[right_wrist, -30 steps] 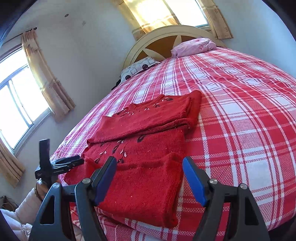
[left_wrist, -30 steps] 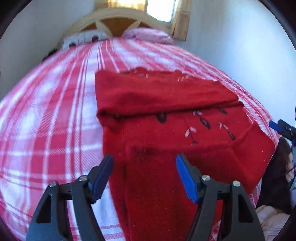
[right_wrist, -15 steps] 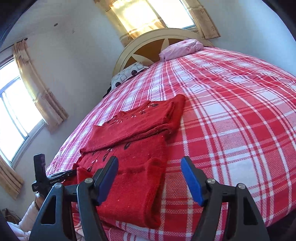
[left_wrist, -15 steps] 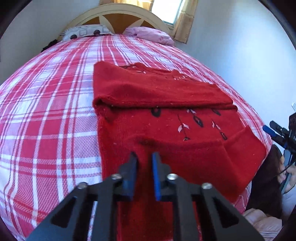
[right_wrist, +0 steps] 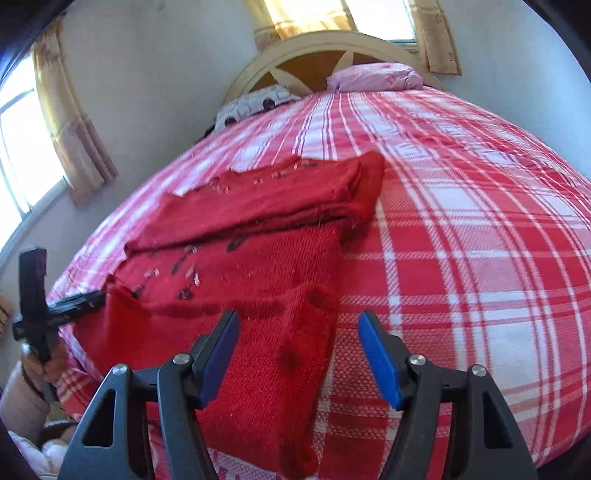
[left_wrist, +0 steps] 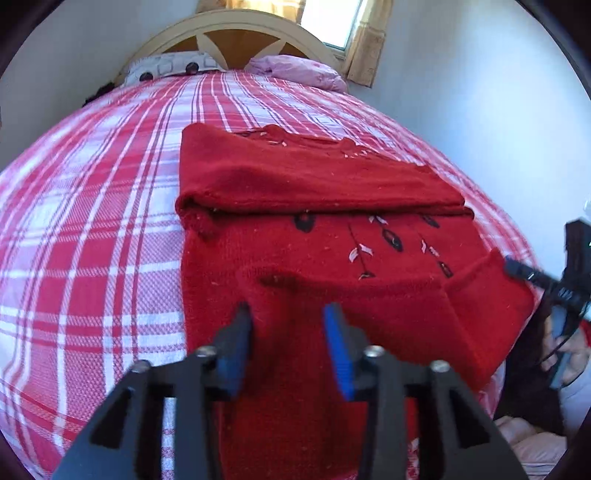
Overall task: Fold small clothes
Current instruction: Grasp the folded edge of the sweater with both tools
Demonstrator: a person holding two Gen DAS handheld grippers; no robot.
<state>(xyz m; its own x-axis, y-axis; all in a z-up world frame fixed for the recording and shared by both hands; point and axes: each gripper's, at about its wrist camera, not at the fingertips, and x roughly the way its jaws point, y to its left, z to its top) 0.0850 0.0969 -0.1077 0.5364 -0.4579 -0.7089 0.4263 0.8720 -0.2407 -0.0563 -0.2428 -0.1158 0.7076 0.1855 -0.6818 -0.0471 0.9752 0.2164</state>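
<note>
A bed (left_wrist: 92, 221) covered with a red-and-white plaid spread fills most of both views. At 12 o'clock an arched cream headboard (left_wrist: 236, 33) with wooden panels is seen, and against it a pink pillow (left_wrist: 299, 70) and a white patterned pillow (left_wrist: 170, 68) are laid. Behind the headboard a bright window (left_wrist: 328, 18) is flanked by a tan curtain (left_wrist: 369, 48). Pale bluish-white walls (left_wrist: 480, 110) are lit by daylight. In the right wrist view, a second curtained window (right_wrist: 22, 147) is seen at 9 o'clock.

Plaid bedspread (left_wrist: 110, 229), pink pillow (right_wrist: 376, 75), headboard (left_wrist: 236, 35)
</note>
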